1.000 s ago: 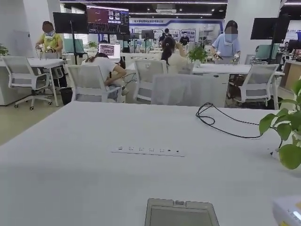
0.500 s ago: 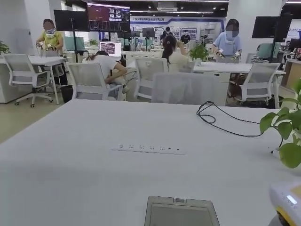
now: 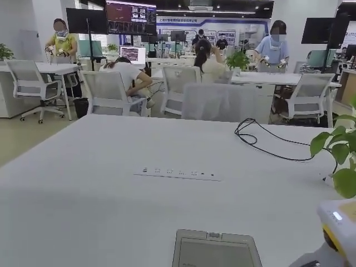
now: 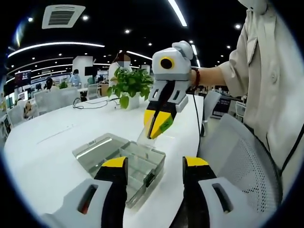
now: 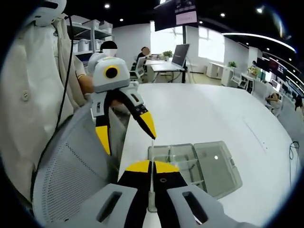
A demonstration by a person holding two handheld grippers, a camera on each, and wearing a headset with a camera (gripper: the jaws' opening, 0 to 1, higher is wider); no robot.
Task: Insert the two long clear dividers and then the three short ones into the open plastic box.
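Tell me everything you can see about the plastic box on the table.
The plastic box is clear, shallow and rectangular, lying open on the white table near its edge. Its hinged lid lies flat beside the base, a latch tab on its far rim. Partition lines show inside the base. The right gripper holds a clear divider above it.

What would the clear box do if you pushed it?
The clear box probably slides: it looks thin and light, on a smooth white table. Its open lid lies flat, so tipping seems unlikely.
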